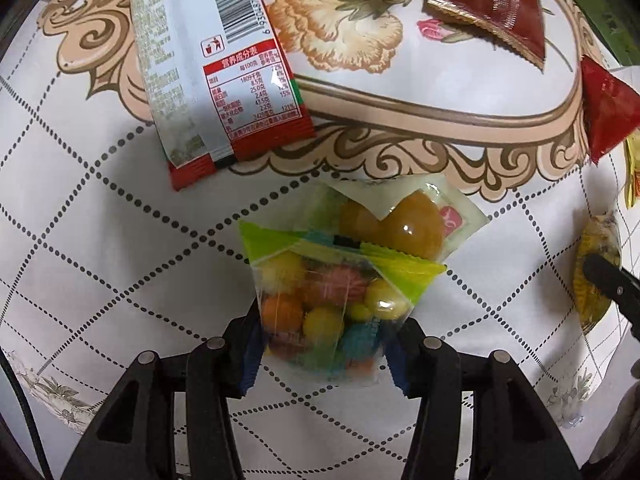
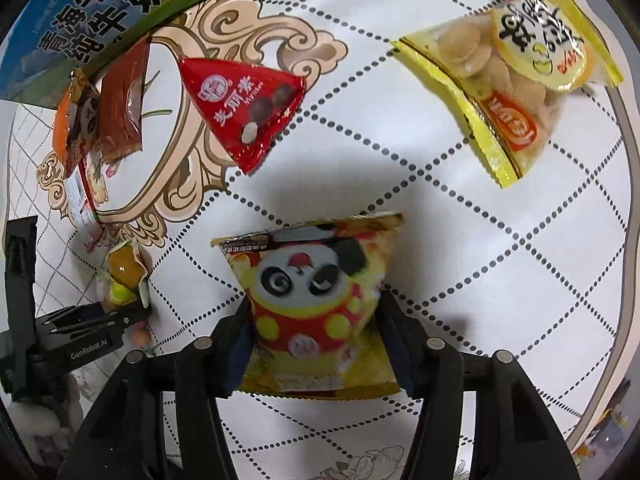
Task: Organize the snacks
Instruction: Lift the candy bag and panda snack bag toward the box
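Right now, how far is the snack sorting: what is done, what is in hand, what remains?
Done: no sorted group shows yet. In hand: the left gripper is shut on the colourful candy bag, and the right gripper is shut on the panda snack bag. Left: the red triangular pack, yellow biscuit bag, brown sachet and white-red packet lie scattered on the tablecloth.

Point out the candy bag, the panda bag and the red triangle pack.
Candy bag (image 1: 328, 304), left wrist view: clear middle over the coloured balls.
Panda bag (image 2: 312, 292), right wrist view: the panda's face.
Red triangle pack (image 2: 240, 108), right wrist view: printed centre.
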{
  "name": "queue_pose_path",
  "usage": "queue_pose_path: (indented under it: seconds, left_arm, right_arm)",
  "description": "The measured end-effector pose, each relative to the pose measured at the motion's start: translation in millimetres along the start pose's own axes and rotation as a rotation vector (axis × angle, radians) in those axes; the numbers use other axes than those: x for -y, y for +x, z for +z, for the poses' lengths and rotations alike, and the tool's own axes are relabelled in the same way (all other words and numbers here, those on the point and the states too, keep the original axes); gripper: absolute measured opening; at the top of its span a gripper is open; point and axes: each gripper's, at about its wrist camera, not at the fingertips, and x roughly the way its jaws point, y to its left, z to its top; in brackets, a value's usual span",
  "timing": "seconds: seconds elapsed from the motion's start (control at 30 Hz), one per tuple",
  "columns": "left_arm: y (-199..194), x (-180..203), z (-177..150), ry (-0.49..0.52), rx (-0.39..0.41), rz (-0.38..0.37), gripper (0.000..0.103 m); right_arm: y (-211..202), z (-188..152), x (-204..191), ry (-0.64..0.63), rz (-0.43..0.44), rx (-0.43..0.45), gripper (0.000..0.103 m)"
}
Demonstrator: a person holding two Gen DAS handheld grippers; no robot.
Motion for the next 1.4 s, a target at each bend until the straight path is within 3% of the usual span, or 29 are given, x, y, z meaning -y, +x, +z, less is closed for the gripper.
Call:
queue_pose_path:
  seconds: [0.1, 0.13, 0.23, 0.43, 0.6, 0.8, 0.97, 1.13, 1.27, 1.4]
  left_arm:
    - [-8.1, 0.4, -13.1, 0.015, 0.025, 0.023, 0.046]
    - [-13.2, 1.5, -4.3, 0.019, 0.030, 0.026, 0.046]
    - [-26.3, 2.4, -13.8, 0.022, 0.049, 0.024, 0.045]
    - [-93.6, 17.6, -18.1, 0.053, 0.131, -0.009, 0.045]
    - [-149.1, 33.1, -21.6, 0.089, 0.229, -0.040, 0.045]
    - [-212.7, 49.6, -10.4, 0.093, 0.299, -0.148, 0.045]
    - [-257.9, 66.6, 40.8, 0.087, 0.364, -0.244, 0.045]
    - [-296.6, 85.5, 98.3, 0.089, 0.420, -0.277, 0.045]
    - [-294.1, 97.0, 154.6, 0.081, 0.365, -0.314, 0.045]
    - [-263.2, 103.8, 195.4, 0.048, 0.262, -0.324, 0.045]
  right_arm:
    - [-4.1, 2.6, 0.6, -0.004, -0.011, -0.005, 0.062]
    - [-2.0, 1.8, -5.3, -0.010, -0.018, 0.003, 0.062]
    - [-5.5, -4.2, -21.3, -0.031, -0.023, 0.037, 0.054]
    - [-20.2, -14.7, -42.0, -0.042, 0.016, 0.067, 0.049]
    - [-55.1, -13.4, -58.1, -0.056, 0.085, 0.118, 0.049]
    - [-119.6, -4.5, -75.3, -0.084, 0.189, 0.234, 0.049]
    - [-189.4, 22.5, -77.0, -0.091, 0.236, 0.368, 0.049]
    - [-231.2, 68.2, -72.0, -0.075, 0.201, 0.496, 0.049]
    - [-235.6, 114.4, -63.9, -0.064, 0.145, 0.522, 0.049]
    - [-218.2, 151.6, -59.7, -0.057, 0.103, 0.486, 0.049]
